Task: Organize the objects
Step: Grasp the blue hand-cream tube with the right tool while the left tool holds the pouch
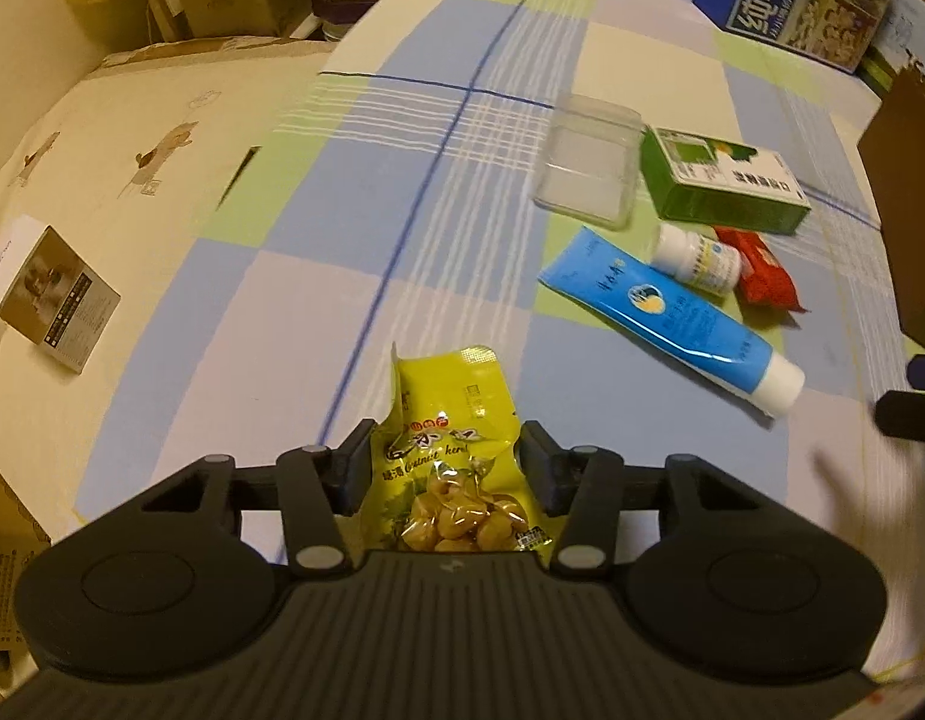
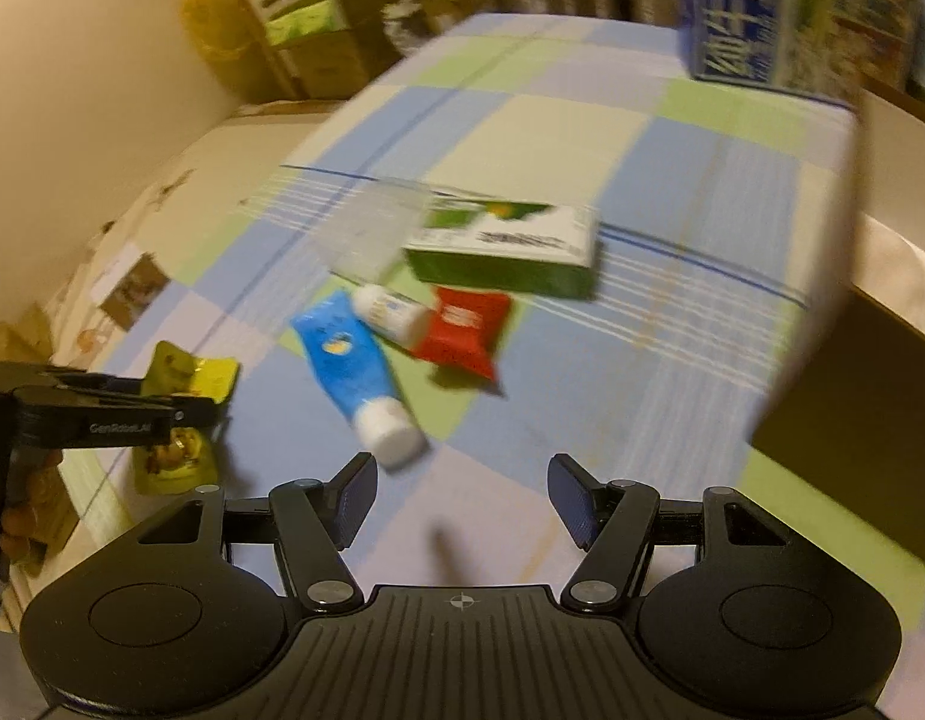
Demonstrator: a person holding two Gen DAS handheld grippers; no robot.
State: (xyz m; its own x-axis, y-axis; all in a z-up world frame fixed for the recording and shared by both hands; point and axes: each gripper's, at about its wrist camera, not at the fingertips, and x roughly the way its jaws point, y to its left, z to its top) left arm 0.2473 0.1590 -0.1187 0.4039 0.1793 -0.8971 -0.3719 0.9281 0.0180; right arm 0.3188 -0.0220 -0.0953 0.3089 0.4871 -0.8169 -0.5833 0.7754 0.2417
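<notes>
Beside blue tube (image 1: 672,315): bottle (image 1: 696,258) (touching red packet (image 1: 762,276))

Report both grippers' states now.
Left gripper: closed on the yellow snack packet.
Right gripper: open, holding nothing.

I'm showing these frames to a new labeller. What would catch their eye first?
Most striking is the yellow snack packet clamped between the left gripper fingers, close to the camera. Next comes the bright cluster on the checked cloth: a blue tube, a white bottle, a red packet, a green box and a clear container. The right gripper hangs open near the tube's white cap.
</notes>
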